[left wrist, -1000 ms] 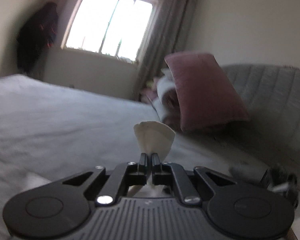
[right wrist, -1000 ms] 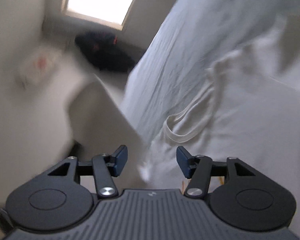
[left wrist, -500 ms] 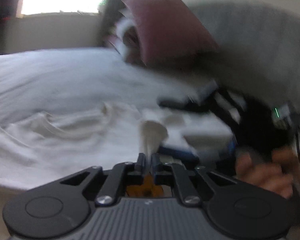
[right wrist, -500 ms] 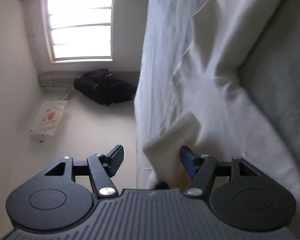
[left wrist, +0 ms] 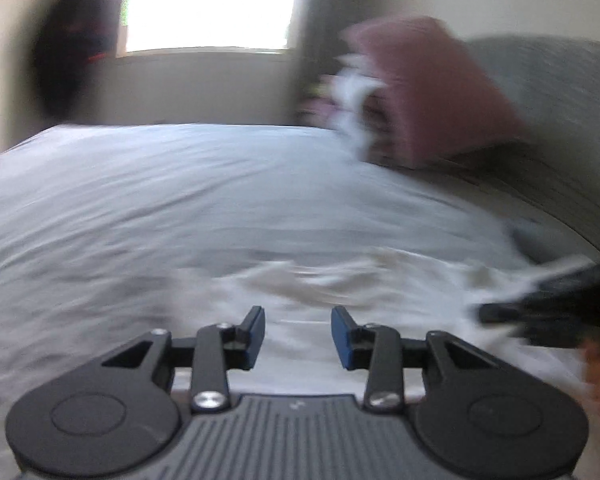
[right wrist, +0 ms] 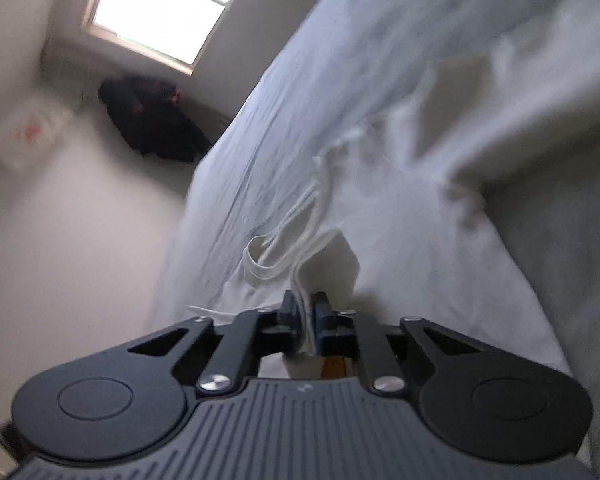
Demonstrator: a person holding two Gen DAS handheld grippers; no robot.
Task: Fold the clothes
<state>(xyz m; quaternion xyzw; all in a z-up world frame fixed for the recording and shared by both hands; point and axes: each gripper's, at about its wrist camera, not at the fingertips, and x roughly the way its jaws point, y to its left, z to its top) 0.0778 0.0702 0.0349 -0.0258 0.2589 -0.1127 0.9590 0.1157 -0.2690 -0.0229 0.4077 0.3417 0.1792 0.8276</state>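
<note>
grey bedsheet (left wrist: 180, 184) under cream garment (right wrist: 440, 240); right gripper (right wrist: 305, 316) pinching its edge to fold, left gripper (left wrist: 298, 334) spread, empty.

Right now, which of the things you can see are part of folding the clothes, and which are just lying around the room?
Part of the job:
- white garment on the bed
- right hand-held gripper, shut on the garment's edge
- left hand-held gripper, open, holding nothing

Just lying about:
- pink pillow
- dark clothing by the window
- grey headboard
</note>
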